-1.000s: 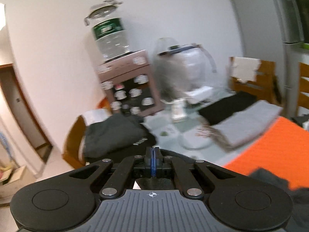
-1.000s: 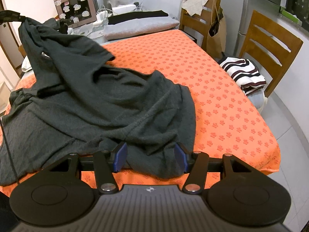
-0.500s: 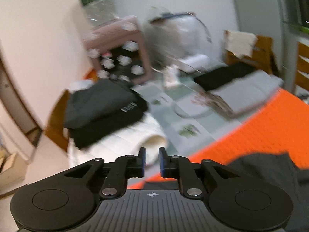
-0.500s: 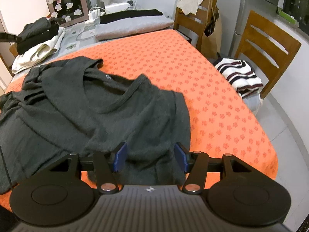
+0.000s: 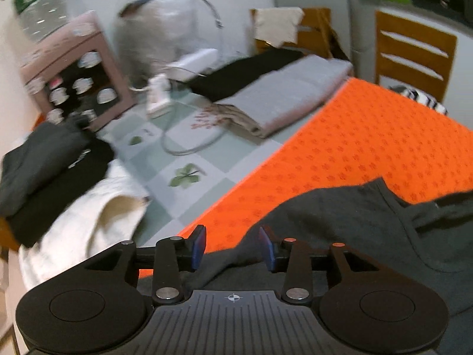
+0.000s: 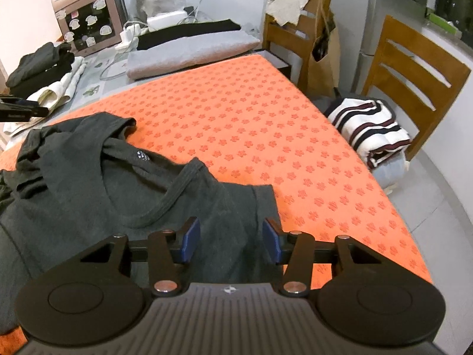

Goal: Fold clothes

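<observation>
One dark grey T-shirt lies crumpled on the orange flower-print cloth that covers the near part of the table, neckline facing up with a small label inside the collar. Two grippers are in view. The right gripper hovers over the shirt's shoulder with its fingers spread apart, holding nothing. The left gripper sits at the shirt's bunched edge, fingers likewise apart and empty.

Beyond the cloth, a folded grey blanket with a black garment behind it, a stack of folded dark and white clothes, and a pink cabinet with stickers. Two wooden slatted chairs stand alongside; one carries a folded striped garment.
</observation>
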### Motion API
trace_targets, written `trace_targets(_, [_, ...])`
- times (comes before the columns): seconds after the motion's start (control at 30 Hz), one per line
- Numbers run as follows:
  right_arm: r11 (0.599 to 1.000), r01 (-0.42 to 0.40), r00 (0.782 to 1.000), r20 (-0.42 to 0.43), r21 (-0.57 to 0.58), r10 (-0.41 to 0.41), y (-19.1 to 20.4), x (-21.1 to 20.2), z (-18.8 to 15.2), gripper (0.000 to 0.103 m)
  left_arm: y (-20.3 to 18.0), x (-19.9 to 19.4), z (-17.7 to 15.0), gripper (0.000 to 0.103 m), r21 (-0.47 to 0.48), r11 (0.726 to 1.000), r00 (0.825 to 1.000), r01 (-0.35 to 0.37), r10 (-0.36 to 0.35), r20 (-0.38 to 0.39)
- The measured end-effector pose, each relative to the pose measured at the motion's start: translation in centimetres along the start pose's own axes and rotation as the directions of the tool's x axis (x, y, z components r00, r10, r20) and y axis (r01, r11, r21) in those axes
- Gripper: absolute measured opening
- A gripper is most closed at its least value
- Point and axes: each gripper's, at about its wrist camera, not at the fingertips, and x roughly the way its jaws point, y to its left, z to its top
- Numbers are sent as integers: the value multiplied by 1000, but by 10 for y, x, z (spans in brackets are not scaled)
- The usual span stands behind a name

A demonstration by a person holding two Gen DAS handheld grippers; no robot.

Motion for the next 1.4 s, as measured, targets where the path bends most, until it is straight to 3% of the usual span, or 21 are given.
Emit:
trace_targets(0.23, [999, -40, 997, -69, 34, 42, 1, 31, -2, 53, -21, 54, 17, 44, 93, 992, 995, 90, -86, -43])
trace_targets(0.4, [998, -47, 995, -88, 52, 51, 4, 37, -5, 20, -26, 84, 20, 45, 125, 985, 988, 120, -106, -110])
trace_targets(0.5, [999, -42, 996, -73, 32, 45, 5, 33, 4, 10, -20, 85, 19, 42, 83, 985, 982, 154, -143, -121])
trace_targets(0.57, [999, -39, 997, -63, 19, 40, 6, 30, 9, 9, -19, 82, 15, 21, 76, 981, 979, 176, -166, -121])
trace_targets(0.6, [999, -38, 998, -58, 12, 38, 7, 28, 12, 8, -21, 80, 14, 2, 83, 980, 977, 181, -169, -128])
trace_targets(0.67, [999, -34, 998, -47, -1, 34, 8, 25, 17, 8, -21, 72, 10, 3, 81, 974, 971, 213, -201, -128])
trace_targets(0.73, [999, -31, 999, -37, -14, 30, 9, 22, 23, 8, -18, 59, 9, 2, 49, 963, 960, 266, -260, -100])
trace_targets(0.9, [999, -16, 1000, 0, -49, 16, 10, 12, 39, 7, 4, 9, 20, 2, -28, 972, 972, 232, -232, 26])
trace_targets(1.0, [997, -1, 999, 52, -75, 5, 8, -4, 58, 7, 25, -27, 29, 2, -84, 980, 980, 178, -169, 108])
trace_targets(1.1, [993, 16, 994, 111, -115, -3, 10, -24, 76, 7, 45, -70, 39, 2, -145, 986, 978, 89, -58, 202])
trace_targets(1.2, [986, 36, 984, 180, -164, -6, 14, -47, 96, 6, 60, -118, 48, 2, -225, 974, 950, 1, 70, 305])
trace_targets(1.4, [963, 87, 937, 348, -254, 7, 21, -107, 143, 6, 68, -222, 59, 2, -320, 945, 846, -72, 228, 482])
